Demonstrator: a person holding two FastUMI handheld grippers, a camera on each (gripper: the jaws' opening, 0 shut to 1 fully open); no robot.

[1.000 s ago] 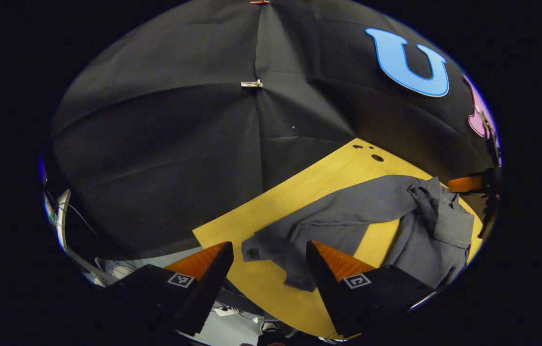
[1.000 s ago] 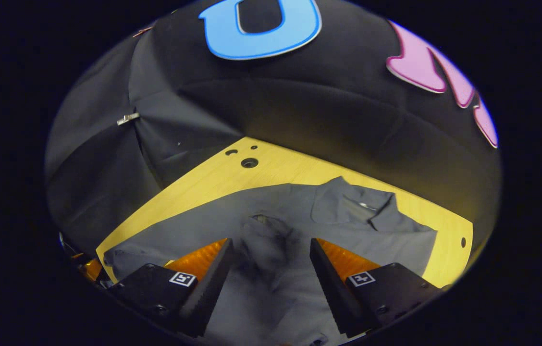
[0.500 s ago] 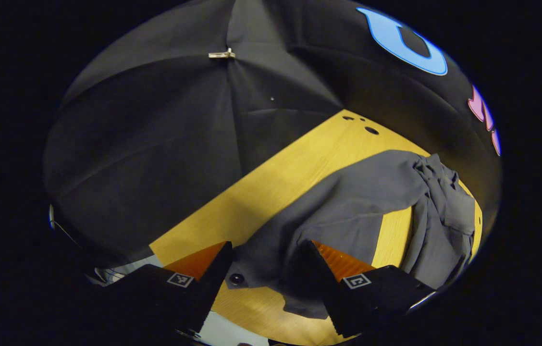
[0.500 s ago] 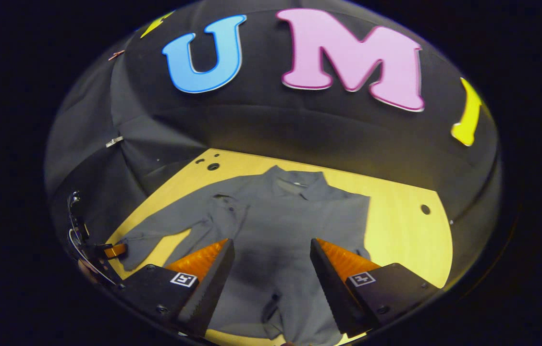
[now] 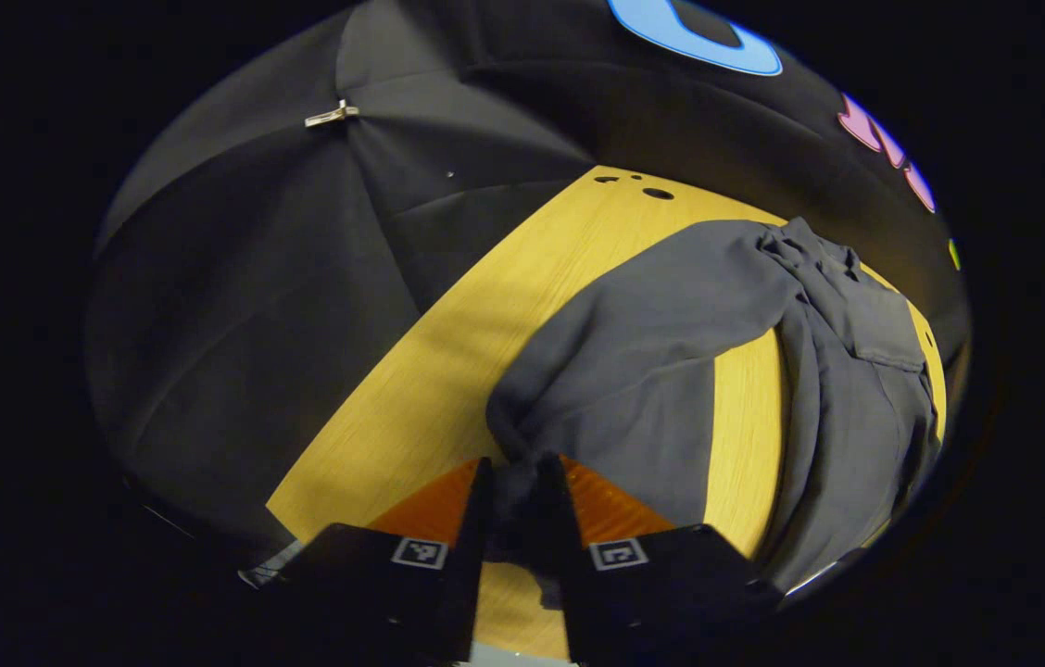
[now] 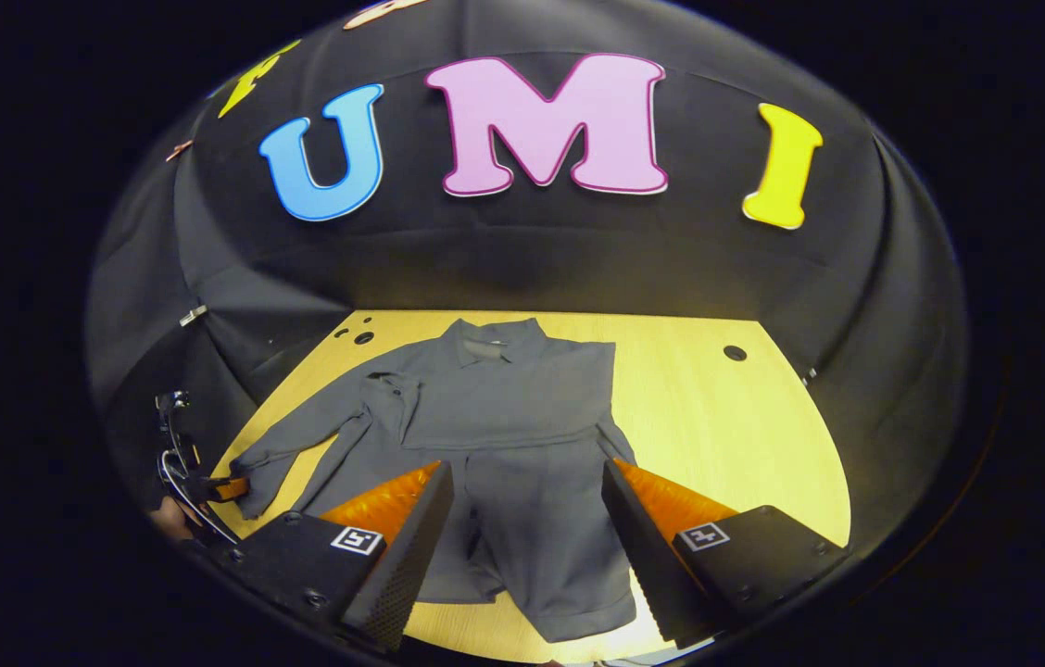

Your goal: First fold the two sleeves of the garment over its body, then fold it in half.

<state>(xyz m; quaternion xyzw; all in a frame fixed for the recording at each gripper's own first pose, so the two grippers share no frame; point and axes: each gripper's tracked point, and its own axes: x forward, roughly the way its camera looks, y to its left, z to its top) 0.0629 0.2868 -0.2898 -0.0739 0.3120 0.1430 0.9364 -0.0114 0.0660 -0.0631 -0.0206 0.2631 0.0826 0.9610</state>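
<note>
Yellow wooden tabletop [image 6: 726, 426] with small round holes near its far corners, enclosed by the booth's black cloth wall [image 6: 522, 269], carries the scene. Left gripper [image 5: 519, 505], seen in the left gripper view: fingers drawn close together with the cuff end of the garment's outstretched sleeve [image 5: 643, 361] pinched between them, both fingers pressing on the fabric near the table's near-left edge. From this clamped cuff the sleeve runs away across the bare wood toward the shoulder, where the fabric bunches into folds. Right gripper [image 6: 527, 519], seen in the right gripper view: fingers spread wide and holding nothing, poised above the lower part of the garment. Grey long-sleeved collared shirt [image 6: 504, 408]: laid flat about the middle of the tabletop, collar toward the far wall, hem toward the near edge. One sleeve already lies folded across the chest, forming a horizontal edge over the body; a narrow strip of fabric hangs down from that fold on the right side of the body. The other sleeve extends diagonally toward the table's left edge, where the left gripper, small and far off in the right gripper view, meets its cuff. A small metal clip [image 5: 332, 115] fastens a seam in the cloth wall.
</note>
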